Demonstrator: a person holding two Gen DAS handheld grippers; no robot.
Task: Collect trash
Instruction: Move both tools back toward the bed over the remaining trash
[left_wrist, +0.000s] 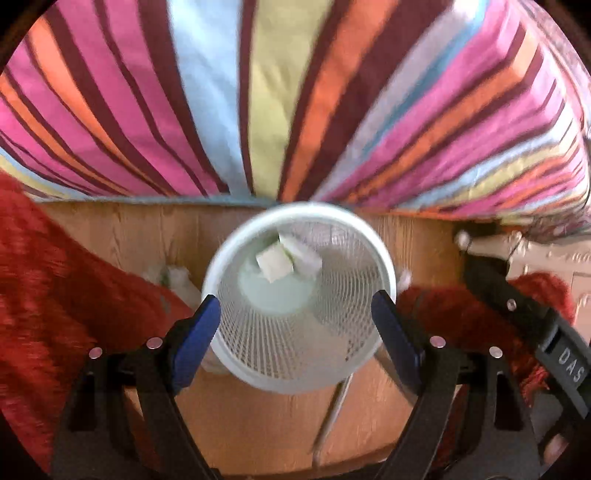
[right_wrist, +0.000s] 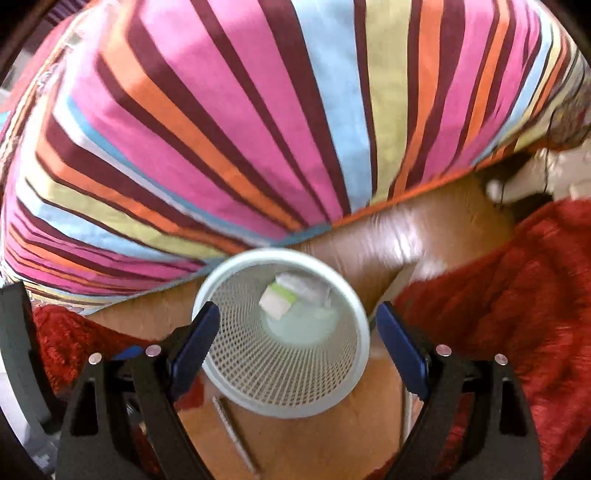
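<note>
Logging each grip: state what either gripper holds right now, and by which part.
Nothing. The left gripper and right gripper both stand open above the mesh bin, where the white scraps lie.

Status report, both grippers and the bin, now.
Left gripper open, empty, above the mesh bin. Right gripper open, empty, same. Paper scraps inside the bin. More white scrap on the floor beside it.
</note>
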